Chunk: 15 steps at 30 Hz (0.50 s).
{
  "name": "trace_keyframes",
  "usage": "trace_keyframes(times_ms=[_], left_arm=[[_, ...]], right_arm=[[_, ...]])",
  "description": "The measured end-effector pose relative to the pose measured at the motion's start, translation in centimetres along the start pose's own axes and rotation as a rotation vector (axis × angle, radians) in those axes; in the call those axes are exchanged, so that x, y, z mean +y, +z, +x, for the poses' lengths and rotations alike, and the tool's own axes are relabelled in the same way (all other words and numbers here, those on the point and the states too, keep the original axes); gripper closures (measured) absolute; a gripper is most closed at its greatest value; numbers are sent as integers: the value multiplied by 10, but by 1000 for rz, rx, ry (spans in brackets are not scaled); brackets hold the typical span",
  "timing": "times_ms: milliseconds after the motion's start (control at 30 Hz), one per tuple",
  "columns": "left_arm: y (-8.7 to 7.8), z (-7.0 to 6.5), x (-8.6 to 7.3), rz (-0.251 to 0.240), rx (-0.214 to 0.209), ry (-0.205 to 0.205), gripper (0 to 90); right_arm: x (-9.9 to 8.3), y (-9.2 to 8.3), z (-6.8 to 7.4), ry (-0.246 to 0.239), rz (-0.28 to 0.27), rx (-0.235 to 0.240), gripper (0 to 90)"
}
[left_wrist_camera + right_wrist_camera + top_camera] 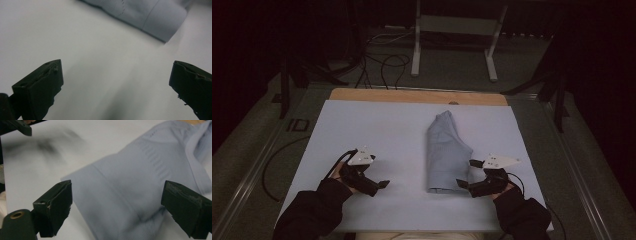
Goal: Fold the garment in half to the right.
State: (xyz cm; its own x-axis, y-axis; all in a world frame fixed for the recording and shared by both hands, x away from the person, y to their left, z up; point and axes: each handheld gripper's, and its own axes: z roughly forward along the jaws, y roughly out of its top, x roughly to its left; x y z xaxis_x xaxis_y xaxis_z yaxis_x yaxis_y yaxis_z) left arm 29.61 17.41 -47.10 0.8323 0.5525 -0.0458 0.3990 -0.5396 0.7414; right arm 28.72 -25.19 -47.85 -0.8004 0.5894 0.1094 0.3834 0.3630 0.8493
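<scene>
Room: dark surround is seen in the high view; cables (382, 65) lie on the grey floor beyond the bench, beside a white frame (452, 37).
Surface: the bench (362, 95) is covered by a pale sheet (382, 130); a wood strip is left bare along the far edge.
Garment: a folded light-blue garment (446, 152) is laid right of the bench centre, long axis running from far edge toward near edge, lower end closer to the near edge.
Left gripper: left gripper (373, 184) is held near the near-left part of the sheet, jaws spread wide, nothing between them, well apart from the garment.
Right gripper: right gripper (466, 174) is held at the garment's near right corner, jaws spread wide, one either side of the fabric edge; contact cannot be told.
Left gripper view: bare sheet (100, 75) is seen between the jaws; a folded hem of the garment (150, 17) lies ahead, top right.
Right gripper view: ribbed knit and a banded edge of the garment (130, 185) are seen close, detail lost in the high view; fabric lies between the open jaws.
Hands: black sleeves (312, 212) enter from the near edge.
</scene>
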Motion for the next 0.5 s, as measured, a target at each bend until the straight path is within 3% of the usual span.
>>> trace_keyframes(times_ms=[133, 267, 500], left_arm=[[-12, 7, -25, 6, 22, -34, 1], [-21, 12, -40, -12, 44, -64, 1], [-31, 19, -61, 8, 75, -101, 1]], right_arm=[[-14, -7, -3, 14, 7, -21, 101], [-25, -12, -4, 16, 19, -29, 101], [-42, -23, -4, 29, -6, -79, 100]])
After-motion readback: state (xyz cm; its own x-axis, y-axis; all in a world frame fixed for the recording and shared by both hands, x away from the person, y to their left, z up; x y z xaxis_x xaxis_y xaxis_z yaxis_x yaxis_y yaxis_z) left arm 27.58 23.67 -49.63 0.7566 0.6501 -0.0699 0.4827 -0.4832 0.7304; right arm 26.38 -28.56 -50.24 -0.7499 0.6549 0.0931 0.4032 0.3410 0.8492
